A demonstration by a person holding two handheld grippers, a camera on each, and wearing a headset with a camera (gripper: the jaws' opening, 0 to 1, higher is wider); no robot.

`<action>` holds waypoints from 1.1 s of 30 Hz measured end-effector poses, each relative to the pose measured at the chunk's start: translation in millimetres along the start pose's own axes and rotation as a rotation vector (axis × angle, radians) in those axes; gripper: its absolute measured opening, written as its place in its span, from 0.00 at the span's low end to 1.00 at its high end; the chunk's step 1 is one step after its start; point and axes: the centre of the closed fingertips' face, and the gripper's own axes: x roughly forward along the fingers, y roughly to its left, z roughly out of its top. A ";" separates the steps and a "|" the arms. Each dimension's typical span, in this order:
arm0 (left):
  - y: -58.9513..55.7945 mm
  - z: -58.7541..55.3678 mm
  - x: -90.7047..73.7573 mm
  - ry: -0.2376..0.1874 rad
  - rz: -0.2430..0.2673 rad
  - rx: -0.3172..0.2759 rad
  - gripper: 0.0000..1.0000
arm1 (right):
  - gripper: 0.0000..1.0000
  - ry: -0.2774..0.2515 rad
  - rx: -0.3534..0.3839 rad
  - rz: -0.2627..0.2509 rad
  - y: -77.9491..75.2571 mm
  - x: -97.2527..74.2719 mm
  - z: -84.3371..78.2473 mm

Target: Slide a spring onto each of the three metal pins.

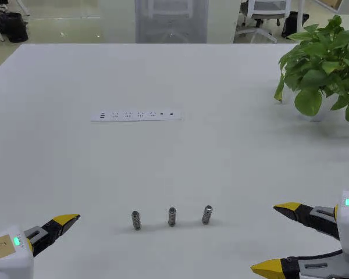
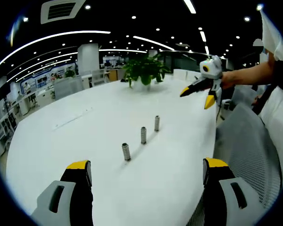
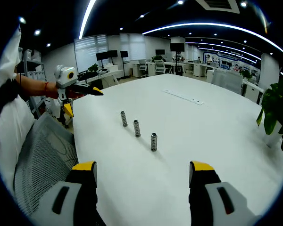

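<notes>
1. Grippers. My left gripper (image 2: 147, 164) is released: in the left gripper view its two yellow-tipped jaws stand wide apart, with bare table (image 1: 180, 163) between them. My right gripper (image 3: 143, 165) is likewise released, jaws spread and grasping nothing. In the head view the left gripper sits at the bottom left corner and the right gripper at the bottom right corner. Both are well apart from the work. Each gripper body shows a lit green lamp.

2. Work. Three pins stand upright in a short row on the white table, near its front edge and between the two grippers. They are the left pin (image 1: 136, 220), the middle pin (image 1: 172, 217) and the right pin (image 1: 207, 214). They stand just beside one another, not touching. A spring (image 3: 153, 141) is coiled around the right pin. The left pin and the middle pin show the same coils along their length.

3. Markings. A tan label (image 1: 1, 246) is fixed to the top of the left gripper. Its print is too small to read. A white power strip (image 1: 136, 115) lies flat farther back on the table. It shows a row of sockets, and any lettering on it is too small to make out.

4. Surroundings. A potted plant (image 1: 326, 64) stands at the far right of the table. A grey mesh chair (image 3: 42, 155) stands at the table's near edge.
</notes>
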 end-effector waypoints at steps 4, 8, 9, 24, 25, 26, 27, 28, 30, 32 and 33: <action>-1.0 0.3 0.3 -0.002 0.003 -0.003 1.00 | 0.81 0.001 0.006 -0.004 5.0 -0.4 -1.5; -2.0 0.5 -0.8 -0.005 0.007 -0.006 0.99 | 0.81 -0.009 0.017 -0.012 5.5 -3.2 -2.5; -2.7 0.8 -1.3 -0.005 0.008 -0.006 0.99 | 0.81 -0.011 0.020 -0.013 5.6 -3.5 -2.5; -4.5 7.6 0.0 -0.016 -0.002 0.003 0.99 | 0.81 -0.023 0.030 -0.024 7.7 -5.3 -2.7; -4.7 8.1 0.4 -0.017 -0.004 0.005 0.99 | 0.81 -0.024 0.030 -0.025 7.4 -5.3 -2.3; -5.0 8.4 0.6 -0.017 -0.005 0.005 0.99 | 0.81 -0.025 0.030 -0.025 7.3 -5.2 -2.1; -5.5 8.7 0.8 -0.017 -0.006 0.005 0.99 | 0.81 -0.026 0.031 -0.025 7.2 -5.2 -1.7; -5.8 8.9 1.0 -0.017 -0.006 0.006 0.99 | 0.81 -0.028 0.032 -0.024 7.2 -5.3 -1.6; -6.5 9.2 1.1 -0.017 -0.008 0.006 0.99 | 0.81 -0.027 0.031 -0.024 7.1 -5.6 -2.3; -7.2 9.5 0.9 -0.017 -0.009 0.007 0.99 | 0.81 -0.027 0.033 -0.025 6.7 -5.9 -3.1; -7.5 9.4 0.8 -0.016 -0.010 0.006 0.98 | 0.81 -0.025 0.035 -0.025 6.8 -6.0 -3.9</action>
